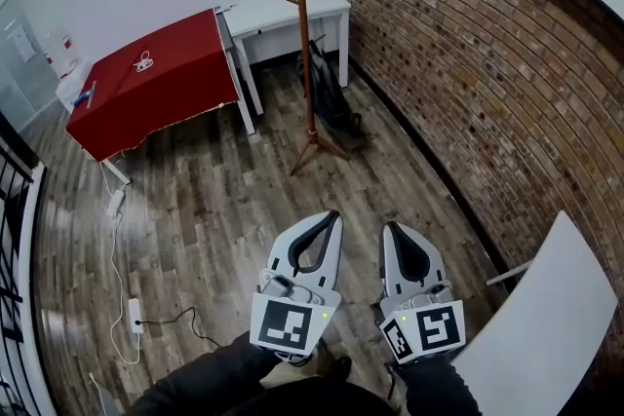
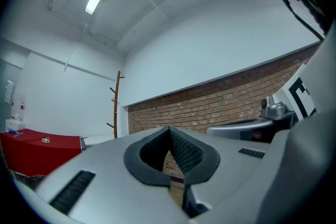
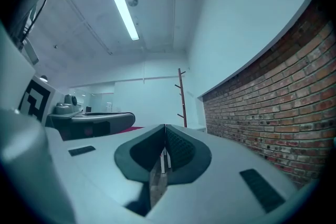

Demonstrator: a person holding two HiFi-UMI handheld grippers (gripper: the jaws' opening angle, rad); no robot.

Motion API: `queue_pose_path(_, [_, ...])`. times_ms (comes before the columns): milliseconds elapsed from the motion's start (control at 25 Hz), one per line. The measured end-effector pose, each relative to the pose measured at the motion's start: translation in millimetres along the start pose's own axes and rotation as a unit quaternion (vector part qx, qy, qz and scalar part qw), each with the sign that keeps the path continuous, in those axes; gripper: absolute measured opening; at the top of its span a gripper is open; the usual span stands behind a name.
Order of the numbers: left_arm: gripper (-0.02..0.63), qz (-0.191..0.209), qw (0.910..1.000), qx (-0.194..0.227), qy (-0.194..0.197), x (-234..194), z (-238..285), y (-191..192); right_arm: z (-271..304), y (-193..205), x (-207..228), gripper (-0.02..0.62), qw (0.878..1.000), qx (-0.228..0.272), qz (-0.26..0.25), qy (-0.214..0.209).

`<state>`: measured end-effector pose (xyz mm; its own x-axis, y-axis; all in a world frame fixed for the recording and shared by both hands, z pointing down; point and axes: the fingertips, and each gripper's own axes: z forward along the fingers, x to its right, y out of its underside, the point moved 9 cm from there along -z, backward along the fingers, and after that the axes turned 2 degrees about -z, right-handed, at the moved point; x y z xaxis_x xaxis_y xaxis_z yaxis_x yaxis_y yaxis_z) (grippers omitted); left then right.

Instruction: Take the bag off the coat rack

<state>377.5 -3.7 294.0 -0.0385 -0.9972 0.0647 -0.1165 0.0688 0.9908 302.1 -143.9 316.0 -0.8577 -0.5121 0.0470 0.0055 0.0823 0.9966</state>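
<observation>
The dark bag [image 1: 329, 97] slumps low against the coat rack [image 1: 303, 24], well apart from the left gripper [image 1: 334, 215] and right gripper [image 1: 391, 227], both closed on nothing; it looks soft, floppy, fairly heavy; a top strap would likely give the best hold.

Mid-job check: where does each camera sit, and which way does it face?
Head view: person's head, steeply down at coat rack, bag; shows sleeves, left gripper, right gripper.
Left gripper view: rides it, roughly level along shut jaws toward rack; right gripper at right.
Right gripper view: same heading, jaws shut; left gripper at left.
Shared: all three show the coat rack.
</observation>
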Motion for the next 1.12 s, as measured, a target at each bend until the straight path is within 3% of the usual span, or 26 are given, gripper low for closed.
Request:
queue_pose_path(640, [0.009,-0.022,0.9996,0.007,0.017,-147,114,11,184,-10,7,0.006,0.999,0.013,-0.029,0.005])
queue_pose_path(760, [0.009,-0.021,0.9994,0.020,0.021,-156,131,10,199,-10,13,0.006,0.999,0.009,-0.031,0.006])
queue_pose_path(1120, [0.009,-0.021,0.9995,0.005,0.022,-167,179,33,240,6,49,0.006,1.000,0.001,-0.024,0.007])
